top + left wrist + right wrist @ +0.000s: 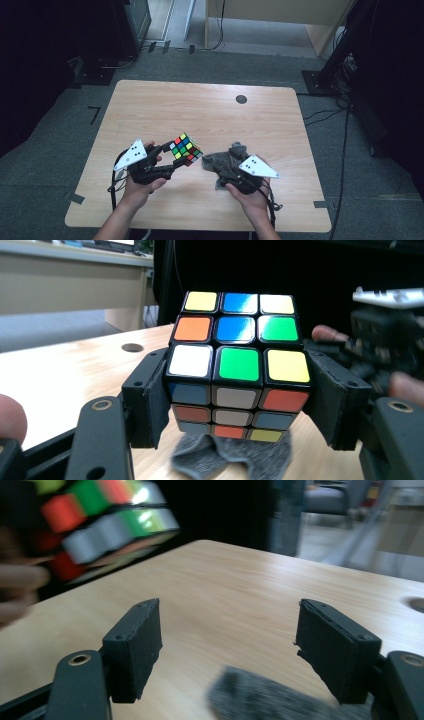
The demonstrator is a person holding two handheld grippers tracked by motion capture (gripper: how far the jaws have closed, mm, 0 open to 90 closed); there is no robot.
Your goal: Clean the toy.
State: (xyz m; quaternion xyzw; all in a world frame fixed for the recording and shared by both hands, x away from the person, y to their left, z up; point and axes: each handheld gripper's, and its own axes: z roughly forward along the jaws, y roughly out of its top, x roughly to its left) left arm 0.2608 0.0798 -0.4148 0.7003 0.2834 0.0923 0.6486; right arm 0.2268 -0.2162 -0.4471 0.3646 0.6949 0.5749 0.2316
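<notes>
The left gripper was clamped on a scrambled puzzle cube, its 2 black jaws pressed flat against opposite side faces, as the left gripper view showed with the cube sitting squarely between the pads. The cube was held up off the table, above the near half of it and a little left of the middle between the side edges. It looked like a stiff, hard plastic body with glossy stickered faces, probably light, and likely to slip or twist if pinched only at a corner or an edge; the flat-face hold across the middle layer seemed the safest one, since its layers could turn under uneven pressure. Just to its right, a crumpled grey cloth lay on the table toward the near edge, soft and limp, so it would fold and drape wherever it was taken; a pinch on a raised fold would probably serve best. The right gripper was over that cloth, and the right gripper view showed its jaws standing well apart with nothing between them, a blurred patch of the cloth low in front of them and the cube off to the upper left.
</notes>
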